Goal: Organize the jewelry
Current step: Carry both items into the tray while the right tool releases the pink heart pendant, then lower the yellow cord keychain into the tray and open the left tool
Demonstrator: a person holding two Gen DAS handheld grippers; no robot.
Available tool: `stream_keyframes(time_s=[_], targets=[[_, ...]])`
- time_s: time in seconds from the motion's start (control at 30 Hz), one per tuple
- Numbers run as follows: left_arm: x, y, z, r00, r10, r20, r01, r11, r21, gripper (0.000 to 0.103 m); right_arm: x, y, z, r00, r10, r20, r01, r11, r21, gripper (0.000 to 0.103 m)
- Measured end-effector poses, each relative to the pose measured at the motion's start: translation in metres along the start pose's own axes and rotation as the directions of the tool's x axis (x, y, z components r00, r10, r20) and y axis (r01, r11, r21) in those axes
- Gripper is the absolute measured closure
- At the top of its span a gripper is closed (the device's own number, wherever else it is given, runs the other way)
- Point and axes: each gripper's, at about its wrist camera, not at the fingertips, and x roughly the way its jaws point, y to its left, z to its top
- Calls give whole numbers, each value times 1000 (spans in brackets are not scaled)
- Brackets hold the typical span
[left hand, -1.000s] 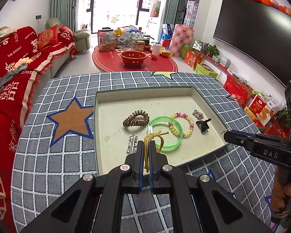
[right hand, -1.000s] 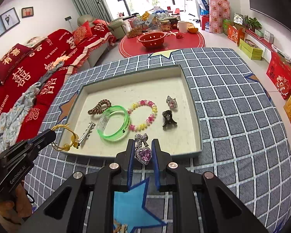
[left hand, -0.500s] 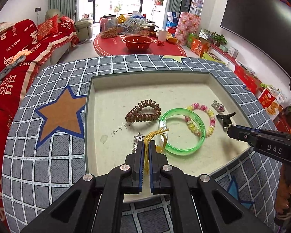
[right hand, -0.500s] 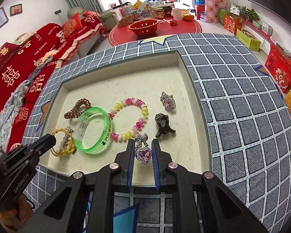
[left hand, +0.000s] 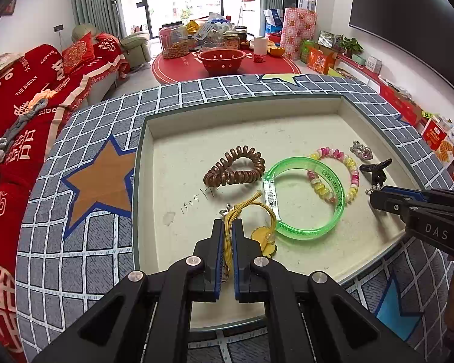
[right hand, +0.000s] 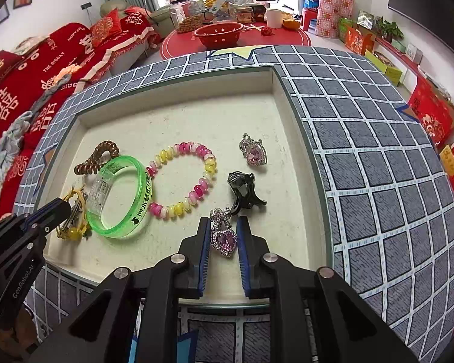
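A shallow cream tray sits on the grid-patterned table. My left gripper is shut on a yellow elastic hair tie, low over the tray's near left part, over a silver clip. My right gripper is shut on a pink heart pendant, low over the tray's near right. In the tray lie a green bangle, a pink-yellow bead bracelet, a brown coil tie, a black claw clip and a second pink heart pendant.
The round table wears a grey grid cloth with an orange star. A red sofa stands at the left. A low red table with a red colander stands beyond.
Both grippers have moved forward and down over the tray with their items still held. The tray fills more of both views.
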Motion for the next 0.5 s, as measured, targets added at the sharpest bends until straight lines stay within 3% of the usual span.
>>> stream_keyframes(time_s=[0.07,0.1,0.13,0.2,0.5], targets=[[1,0,-1,1000,3,-4,-4,1000,-2,85,0,0,0,1000,3,-3,-3,1000,1,81],[1,1,-1,1000,4,-5,-4,1000,-3,85,0,0,1,1000,6,-6,-6,1000,1,72],[1,1,-1,1000,3,-9,-3,1000,-4,85,-1,0,1,1000,1,-5,-1,1000,-1,57],[0,1,-2,1000,5,-9,-5,1000,-5,85,-3,-2,1,1000,7,2,-7,1000,6,41],[-10,-8,-2,999,33,16,-33,999,16,85,-25,-13,0,994,97,57,-102,991,92,33]])
